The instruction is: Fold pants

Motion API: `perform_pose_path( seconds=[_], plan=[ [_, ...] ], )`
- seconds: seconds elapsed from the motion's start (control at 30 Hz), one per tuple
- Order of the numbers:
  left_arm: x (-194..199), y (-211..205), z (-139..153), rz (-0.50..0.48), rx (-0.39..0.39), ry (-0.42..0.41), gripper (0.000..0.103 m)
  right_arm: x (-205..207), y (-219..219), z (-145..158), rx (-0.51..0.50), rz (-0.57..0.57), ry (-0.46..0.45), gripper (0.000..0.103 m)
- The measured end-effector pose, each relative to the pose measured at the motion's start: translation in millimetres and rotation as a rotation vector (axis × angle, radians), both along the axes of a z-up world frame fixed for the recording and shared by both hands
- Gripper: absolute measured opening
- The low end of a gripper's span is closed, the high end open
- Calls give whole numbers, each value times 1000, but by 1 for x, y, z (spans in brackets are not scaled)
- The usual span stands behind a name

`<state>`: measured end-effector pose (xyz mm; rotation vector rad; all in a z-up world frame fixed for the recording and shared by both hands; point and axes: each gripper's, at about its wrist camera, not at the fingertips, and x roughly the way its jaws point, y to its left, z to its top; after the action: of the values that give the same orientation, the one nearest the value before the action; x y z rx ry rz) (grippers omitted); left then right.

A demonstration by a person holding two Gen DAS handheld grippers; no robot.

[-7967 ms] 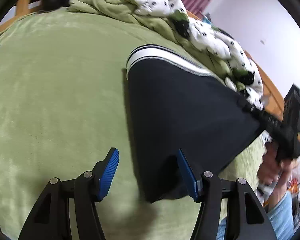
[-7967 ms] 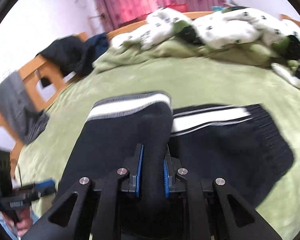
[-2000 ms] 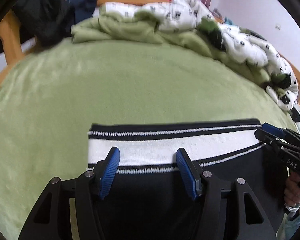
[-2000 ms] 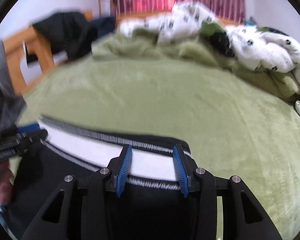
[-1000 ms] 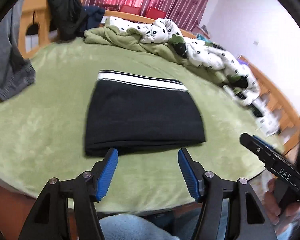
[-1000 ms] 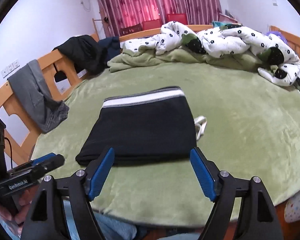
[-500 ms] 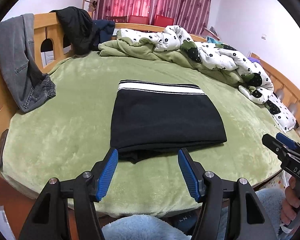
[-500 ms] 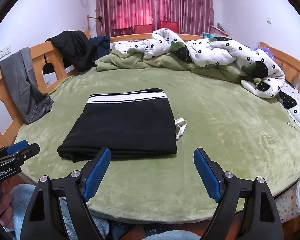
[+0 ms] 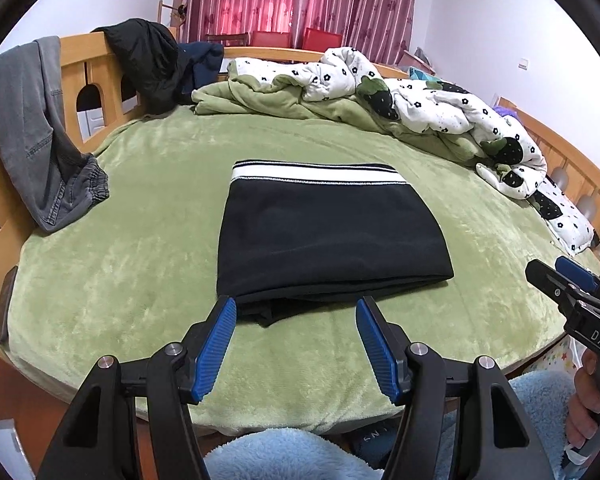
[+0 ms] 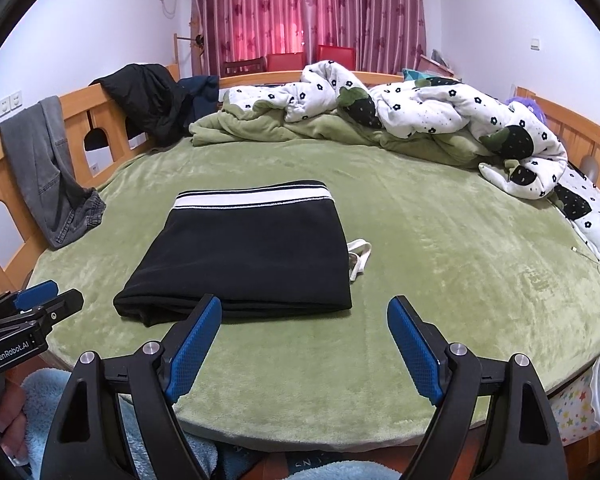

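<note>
The pants lie folded into a flat black rectangle on the green bed, toward its near edge and about midway between its left and right sides; their white-striped waistband runs along the far end of the bundle, and the near end shows stacked layers, with a lower layer poking out at the near left corner; a white drawstring trails out from the right side of the bundle onto the cover; the left gripper hangs over the near edge of the bed, its blue pads spread apart with nothing between them, clear of the cloth; the right gripper hangs just to the right of it, also over the near edge, its pads standing wide and holding nothing; a light blue fleecy sleeve or lap shows below both tools; grey jeans hang over the wooden rail at the left edge of the bed, a black jacket is draped over the rail at the far left corner, and a rumpled white flowered quilt with a green blanket stretches along the far and right edges; red curtains cover the window behind.
</note>
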<state>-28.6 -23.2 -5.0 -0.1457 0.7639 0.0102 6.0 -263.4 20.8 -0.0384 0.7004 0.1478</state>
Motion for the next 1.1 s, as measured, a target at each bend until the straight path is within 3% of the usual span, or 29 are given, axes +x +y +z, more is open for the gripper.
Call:
perform_pose_path(
  seconds=[1.1],
  plan=[
    [-2,3,1,6,-9,10,60,2,2,-5,7,-5,11,84]
  ],
)
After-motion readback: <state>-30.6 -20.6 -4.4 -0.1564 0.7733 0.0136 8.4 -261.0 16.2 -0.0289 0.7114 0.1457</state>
